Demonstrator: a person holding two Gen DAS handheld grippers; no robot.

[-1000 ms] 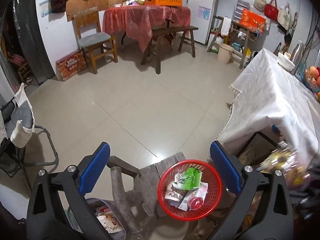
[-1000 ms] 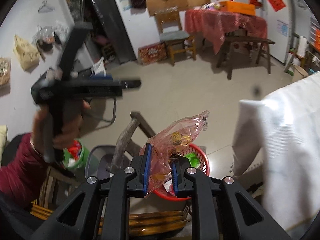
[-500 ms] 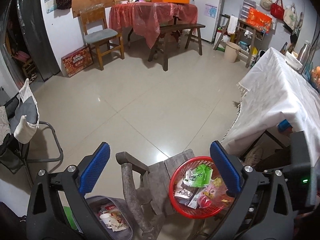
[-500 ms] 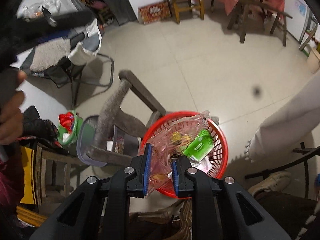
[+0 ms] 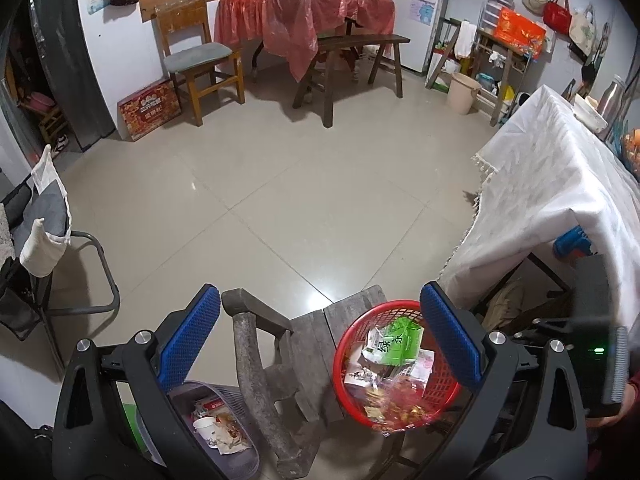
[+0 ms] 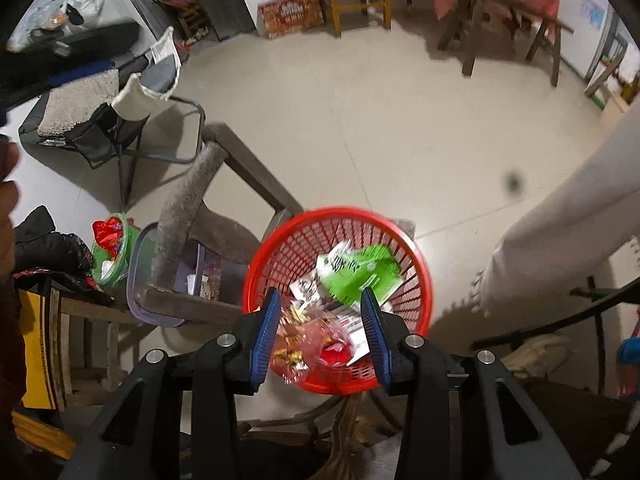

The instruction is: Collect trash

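Green packet [image 5: 396, 344] printed "绿茶" in red basket [image 6: 280, 248], right gripper [image 6: 322, 330] opening above, left gripper [image 5: 320, 336] apart.

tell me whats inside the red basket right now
In the red basket: a green packet, white printed wrappers and a clear pink bag of sweets lying below the opening right gripper. Whatever lies beneath this pile is covered.
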